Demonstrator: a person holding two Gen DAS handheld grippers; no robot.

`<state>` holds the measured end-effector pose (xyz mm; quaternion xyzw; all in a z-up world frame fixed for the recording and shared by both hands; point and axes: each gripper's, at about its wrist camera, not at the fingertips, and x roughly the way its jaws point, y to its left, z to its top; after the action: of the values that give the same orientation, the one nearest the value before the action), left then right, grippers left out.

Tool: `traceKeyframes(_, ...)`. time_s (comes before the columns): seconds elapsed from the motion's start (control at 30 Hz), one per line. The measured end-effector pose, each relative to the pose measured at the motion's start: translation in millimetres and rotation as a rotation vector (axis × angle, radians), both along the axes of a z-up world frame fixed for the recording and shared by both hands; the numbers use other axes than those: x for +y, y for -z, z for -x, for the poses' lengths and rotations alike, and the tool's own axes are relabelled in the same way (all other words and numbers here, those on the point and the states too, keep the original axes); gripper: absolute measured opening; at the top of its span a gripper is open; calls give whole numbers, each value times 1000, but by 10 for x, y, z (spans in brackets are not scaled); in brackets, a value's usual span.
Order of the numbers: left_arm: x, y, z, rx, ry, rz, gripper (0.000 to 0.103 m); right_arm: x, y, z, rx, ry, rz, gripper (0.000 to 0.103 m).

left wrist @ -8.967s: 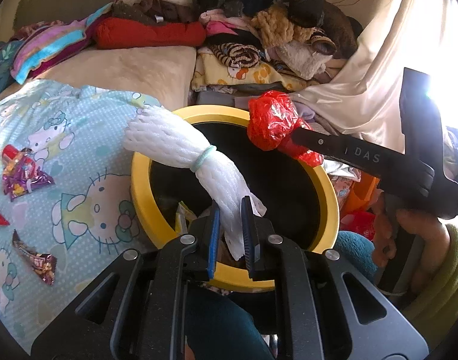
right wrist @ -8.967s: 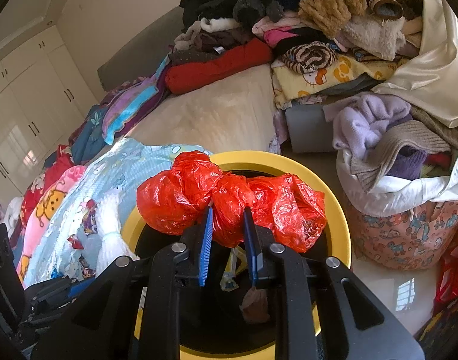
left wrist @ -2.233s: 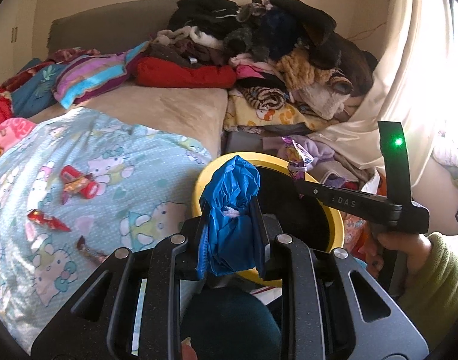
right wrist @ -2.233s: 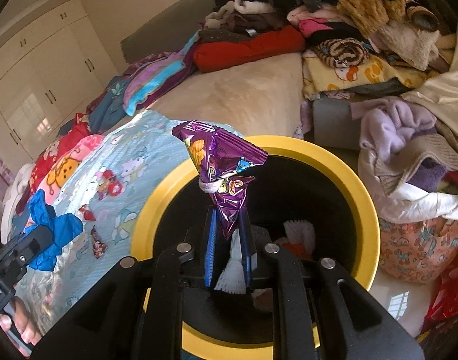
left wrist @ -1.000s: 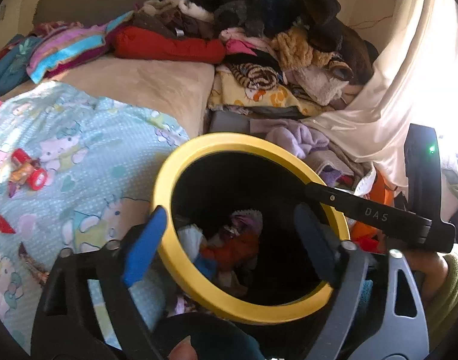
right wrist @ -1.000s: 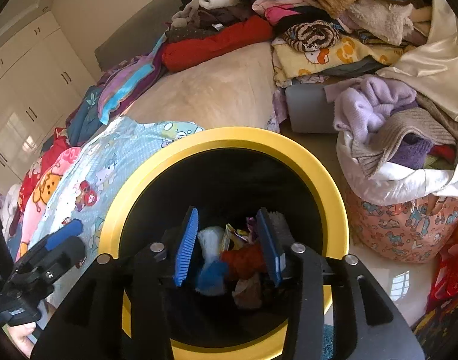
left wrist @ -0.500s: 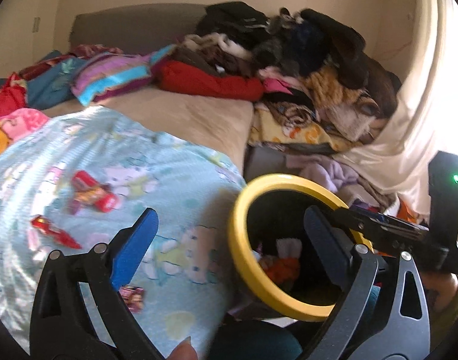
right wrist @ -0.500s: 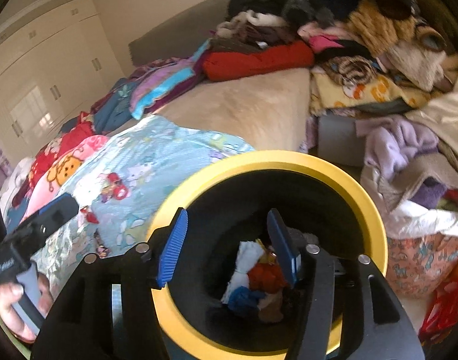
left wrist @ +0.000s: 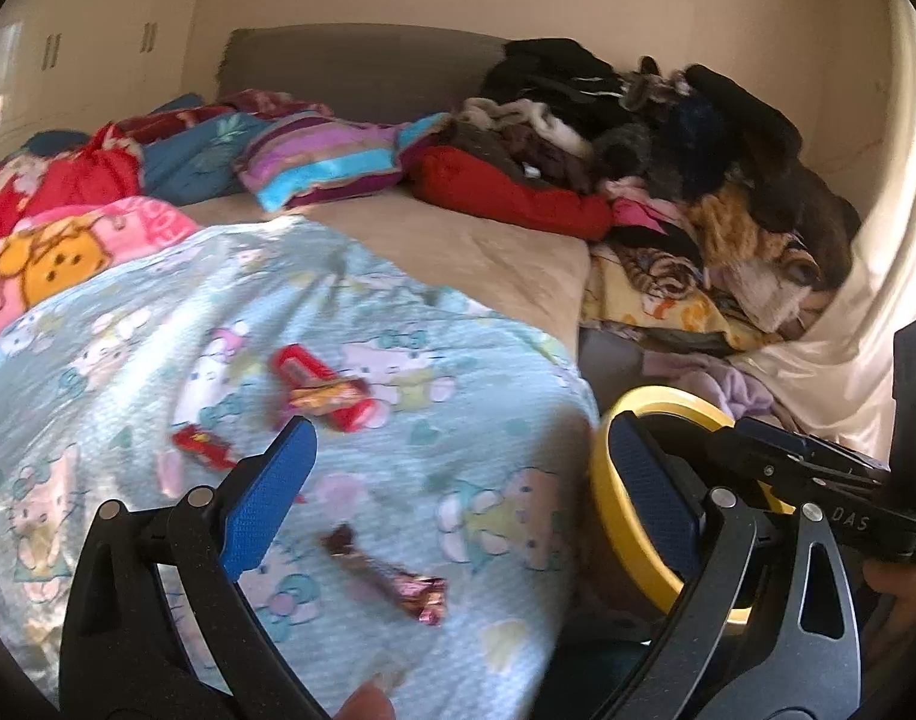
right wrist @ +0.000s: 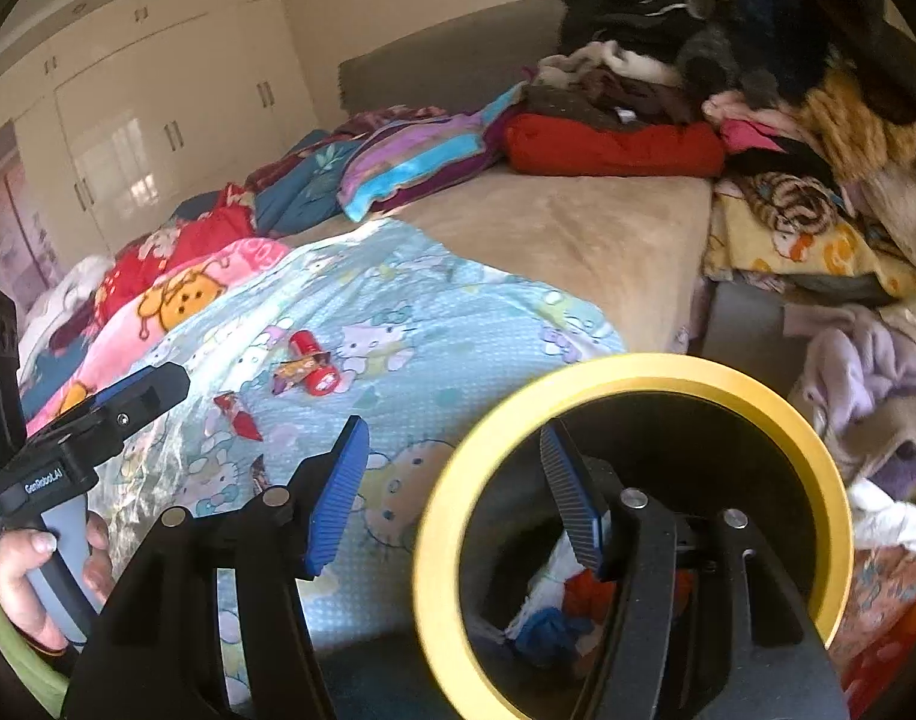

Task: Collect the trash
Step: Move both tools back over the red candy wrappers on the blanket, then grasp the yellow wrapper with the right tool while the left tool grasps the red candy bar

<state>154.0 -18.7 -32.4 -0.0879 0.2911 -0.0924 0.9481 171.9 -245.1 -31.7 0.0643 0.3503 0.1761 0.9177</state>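
Four wrappers left on the pale-blue cartoon-print blanket point(left wrist: 458, 420), by my count. Item: a brown twisted foil candy wrapper point(left wrist: 392, 576), lower centre of the left view, lying loose just ahead of my left gripper point(left wrist: 452, 501). Item: a small red wrapper point(left wrist: 203, 447), left of centre. Item: a red cylindrical packet point(left wrist: 302, 369) with an orange-and-gold crumpled wrapper point(left wrist: 329, 399) lying across it, mid-frame. All rest flat and apart, easy single picks.

Left gripper: jaws spread wide, nothing between them; I judge it is aimed at the brown wrapper as the nearest piece.

Right gripper point(right wrist: 452, 492): jaws have just been opening, empty, straddling the rim of the round black bin with yellow rim point(right wrist: 638, 369), lower right of its view. The bin stands against the bed edge to keep drops short, and holds white, red and blue scraps point(right wrist: 554, 606).

Beyond: a heap of mixed clothes point(left wrist: 668, 138), upper right.
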Motion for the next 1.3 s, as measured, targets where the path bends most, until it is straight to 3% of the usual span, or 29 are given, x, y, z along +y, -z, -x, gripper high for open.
traceKeyframes(0.33,669,90,16,18,-132,46,90,711,-56,-278,-17,-140,65,58)
traceKeyframes(0.53,988,238,-3,73,-198,81,90,1233,-29,-564,-25,-256,115,58)
traceKeyframes(0.73,1147,427,-44,127,-219,105,89,1690,231,-899,21,-330,211,58)
traceKeyframes(0.97,1268,653,-97,193,-231,146,71,2114,479,-1114,-5,-413,356,58)
traceKeyframes(1.13,1308,773,-164,232,-237,176,70,2359,702,-1245,-24,-452,501,57)
traceKeyframes(1.3,1306,873,-273,262,-233,203,70,2406,846,-1339,-21,-461,532,56)
